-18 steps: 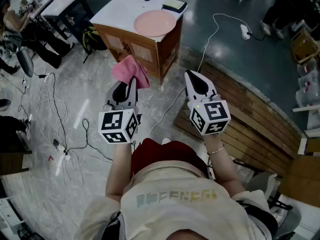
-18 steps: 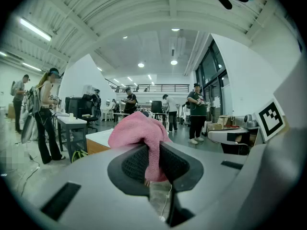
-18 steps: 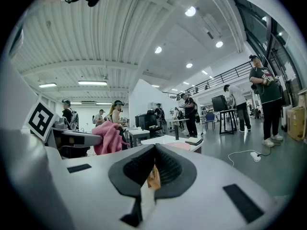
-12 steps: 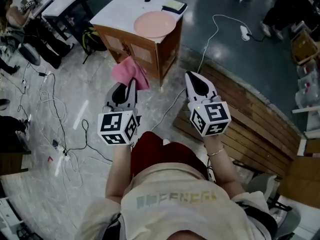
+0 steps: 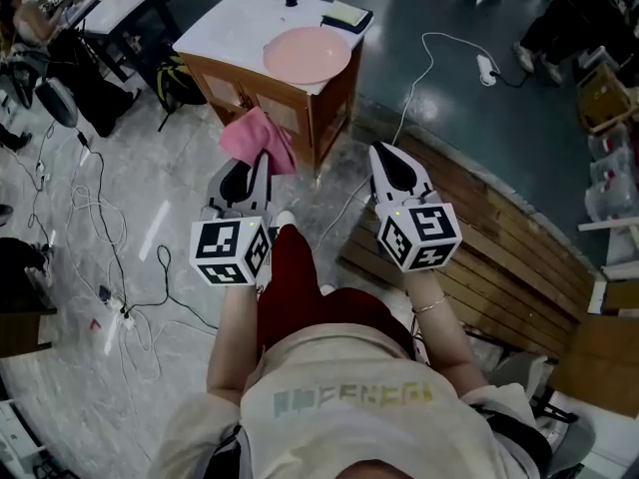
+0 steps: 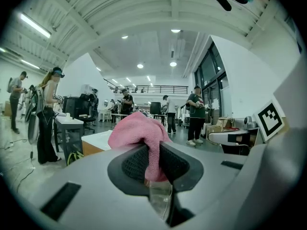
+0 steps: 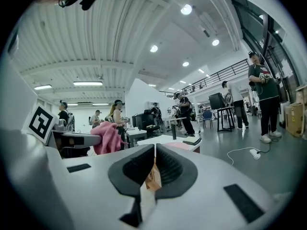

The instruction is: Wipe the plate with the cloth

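L gripper (image 5: 250,174) jaws grip 1 cloth (image 5: 257,138); R gripper (image 5: 387,158) jaws closed, empty; 1 plate (image 5: 307,54).

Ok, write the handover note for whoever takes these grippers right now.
Left gripper: fingers shut on the pink cloth, held in the air.
Right gripper: fingers together, nothing in them.
Plate: pink, on the white-topped cabinet ahead, beyond both grippers.
Done: cloth is in hand.
Left: step up to the cabinet and wipe the plate with the cloth.
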Demonstrator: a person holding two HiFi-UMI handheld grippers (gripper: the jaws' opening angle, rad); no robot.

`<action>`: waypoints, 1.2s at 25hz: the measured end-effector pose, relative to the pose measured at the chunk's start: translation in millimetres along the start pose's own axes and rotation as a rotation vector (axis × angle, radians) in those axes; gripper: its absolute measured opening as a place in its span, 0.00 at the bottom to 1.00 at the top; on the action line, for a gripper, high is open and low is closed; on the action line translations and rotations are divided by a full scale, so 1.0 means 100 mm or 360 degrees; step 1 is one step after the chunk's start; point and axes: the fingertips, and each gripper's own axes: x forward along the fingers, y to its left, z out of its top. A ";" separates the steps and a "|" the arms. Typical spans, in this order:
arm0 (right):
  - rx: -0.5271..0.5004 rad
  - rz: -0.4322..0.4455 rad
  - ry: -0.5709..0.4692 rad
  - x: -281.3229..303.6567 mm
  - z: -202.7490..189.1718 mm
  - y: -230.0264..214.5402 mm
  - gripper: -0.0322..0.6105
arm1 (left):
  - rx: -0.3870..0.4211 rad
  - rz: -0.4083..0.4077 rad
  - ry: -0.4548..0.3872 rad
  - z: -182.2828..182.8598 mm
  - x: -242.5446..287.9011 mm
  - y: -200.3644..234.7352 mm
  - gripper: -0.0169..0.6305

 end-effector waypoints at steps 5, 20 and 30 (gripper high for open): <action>0.0016 -0.0032 0.0004 0.41 0.03 -0.13 0.11 | -0.0004 -0.0010 -0.0014 0.06 0.40 0.29 0.13; 0.0064 -0.0250 0.0128 2.15 -0.02 -0.51 0.11 | -0.0073 -0.0147 0.0109 0.02 1.84 1.48 0.13; 0.0106 -0.0431 0.0189 2.89 0.01 -0.78 0.11 | -0.0102 -0.0268 0.0133 0.12 2.57 2.00 0.13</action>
